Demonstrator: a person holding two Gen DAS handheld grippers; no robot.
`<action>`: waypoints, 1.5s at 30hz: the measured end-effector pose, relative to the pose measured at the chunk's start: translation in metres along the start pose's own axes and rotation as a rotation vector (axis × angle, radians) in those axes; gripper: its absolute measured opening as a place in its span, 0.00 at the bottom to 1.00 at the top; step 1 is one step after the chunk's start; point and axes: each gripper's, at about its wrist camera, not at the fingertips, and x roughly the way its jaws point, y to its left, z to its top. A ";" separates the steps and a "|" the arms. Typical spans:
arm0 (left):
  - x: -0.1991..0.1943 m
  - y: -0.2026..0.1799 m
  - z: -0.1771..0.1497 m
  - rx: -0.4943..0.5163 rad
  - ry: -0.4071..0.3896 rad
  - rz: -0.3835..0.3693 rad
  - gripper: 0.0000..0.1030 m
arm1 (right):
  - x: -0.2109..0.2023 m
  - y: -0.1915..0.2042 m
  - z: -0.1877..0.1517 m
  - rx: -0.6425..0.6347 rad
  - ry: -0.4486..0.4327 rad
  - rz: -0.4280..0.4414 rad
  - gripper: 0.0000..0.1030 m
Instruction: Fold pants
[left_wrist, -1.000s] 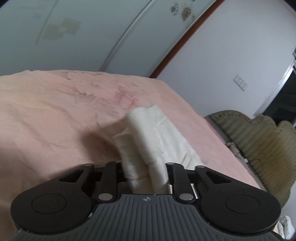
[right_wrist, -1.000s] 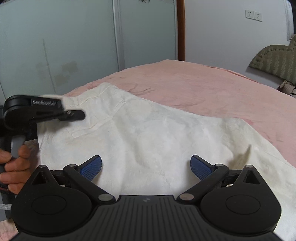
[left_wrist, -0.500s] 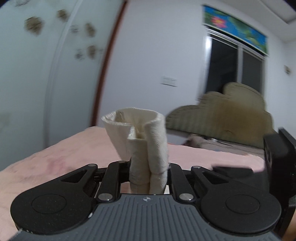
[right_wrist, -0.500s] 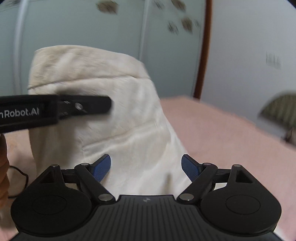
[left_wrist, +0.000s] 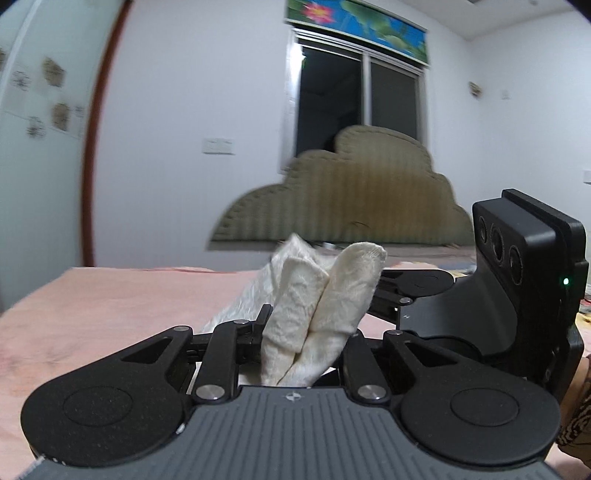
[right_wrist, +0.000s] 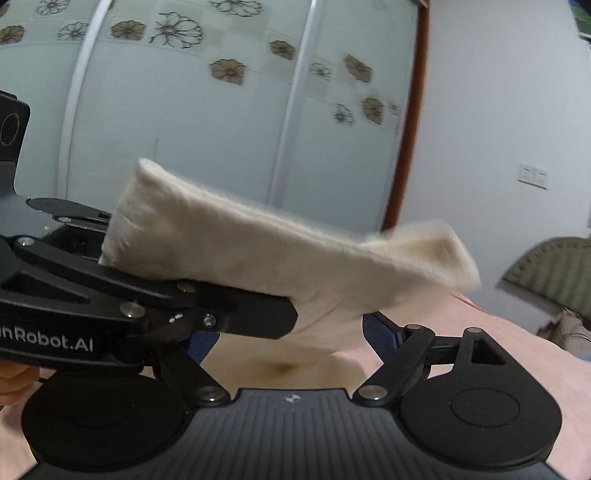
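Left gripper (left_wrist: 304, 343) fingers squeezed tight on a bunch of the white pants (left_wrist: 317, 306), cloth sticking up between them, right gripper (right_wrist: 288, 334) blue fingers (right_wrist: 378, 334) spread wide, pants hanging just above them, over the pink bed (left_wrist: 92, 306)

left gripper (right_wrist: 207, 321) crossing right fingers (right_wrist: 380, 334), pants (right_wrist: 280, 251) draped between

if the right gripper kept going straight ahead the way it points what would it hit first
Most likely the lifted pants hanging across its open fingers, with the left gripper crossing just left of centre. Depth between them is unclear.
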 end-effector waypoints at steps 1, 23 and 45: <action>0.006 -0.008 0.000 -0.002 0.010 -0.021 0.16 | -0.009 -0.002 -0.005 0.005 0.003 -0.010 0.82; 0.094 -0.134 -0.052 -0.001 0.209 -0.261 0.20 | -0.103 -0.062 -0.093 0.173 0.146 -0.214 0.82; 0.058 -0.116 -0.054 0.062 0.183 -0.338 0.76 | -0.194 -0.104 -0.109 0.432 0.311 -0.558 0.82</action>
